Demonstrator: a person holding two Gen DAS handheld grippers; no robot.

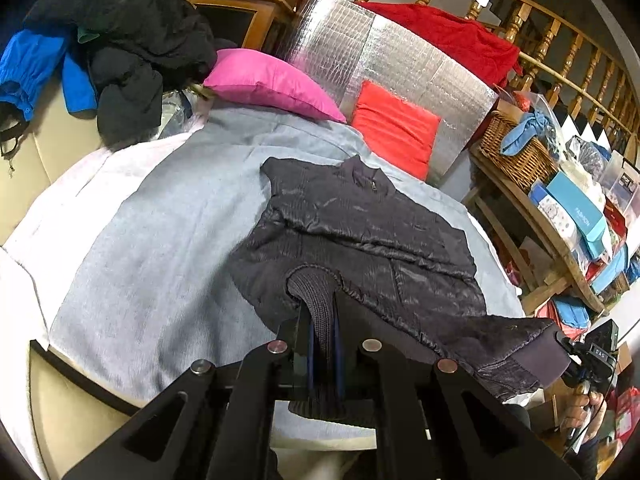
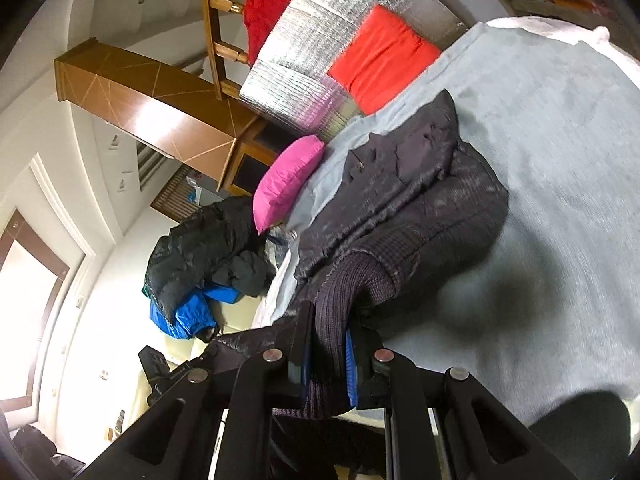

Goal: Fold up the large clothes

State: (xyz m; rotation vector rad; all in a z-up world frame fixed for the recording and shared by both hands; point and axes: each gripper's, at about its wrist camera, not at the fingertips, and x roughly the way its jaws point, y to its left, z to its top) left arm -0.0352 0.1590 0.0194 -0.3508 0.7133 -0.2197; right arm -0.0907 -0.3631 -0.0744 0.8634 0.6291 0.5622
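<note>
A dark quilted jacket (image 1: 360,224) lies on the grey blanket (image 1: 160,220), collar toward the pillows. My left gripper (image 1: 322,320) is shut on the jacket's ribbed knit hem (image 1: 316,300), which rises off the bed between the blue pads. At the right edge of the left wrist view, the other hand-held gripper (image 1: 560,340) grips the far corner of the same hem. In the right wrist view the scene is rolled sideways: my right gripper (image 2: 328,332) is shut on a thick fold of ribbed hem (image 2: 340,284), and the jacket (image 2: 408,188) stretches away from it.
A pink pillow (image 1: 272,80) and an orange pillow (image 1: 394,128) lean on a silver insulated panel (image 1: 380,52) at the bed's head. Black and blue coats (image 1: 120,52) are heaped at the far left. A wicker basket (image 1: 516,152) and cluttered wooden shelves (image 1: 576,232) stand to the right.
</note>
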